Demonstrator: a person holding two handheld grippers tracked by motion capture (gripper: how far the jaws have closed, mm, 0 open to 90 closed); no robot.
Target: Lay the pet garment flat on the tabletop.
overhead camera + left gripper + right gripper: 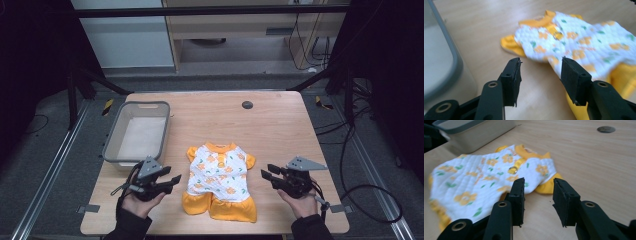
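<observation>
High view: small garment (220,181) flat at table (280,125) front centre, basket (136,131) to its left. Left gripper (174,179) and right gripper (265,172) flank it, both released, w/ nothing held.

Left gripper view: jaws apart, garment just ahead.

Right gripper view: same; prob. best to pinch both side edges evenly.

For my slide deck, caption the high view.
Two open tools, left tool and right tool, flank a flowered baby romper beside a grey bin.
</observation>
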